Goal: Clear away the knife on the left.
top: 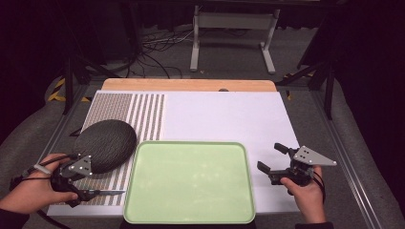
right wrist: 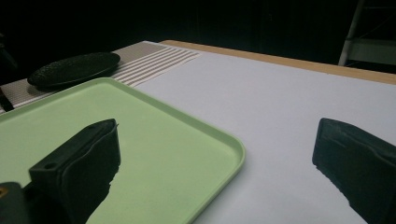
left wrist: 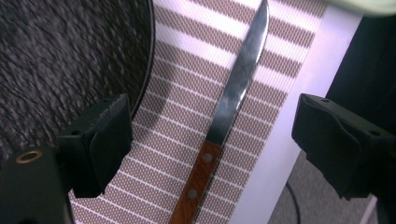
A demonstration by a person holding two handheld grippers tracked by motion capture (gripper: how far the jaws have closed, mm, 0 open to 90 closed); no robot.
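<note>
The knife (left wrist: 233,102) lies on the striped mat (left wrist: 177,116) at the near left of the table, between the dark plate (top: 106,144) and the green tray (top: 190,181), its tip pointing toward the tray. The left gripper (left wrist: 210,144) hovers above the wooden handle (left wrist: 196,182) with its jaws spread wide, one on each side and neither touching it. To grasp well, centre the jaws over the handle (not the blade), lower until the pads flank the wood, then close squarely so the knife is unlikely to twist. Keep clear of the plate's rim. The right gripper (top: 277,162) waits wide open and holding nothing beside the tray's right edge.
</note>
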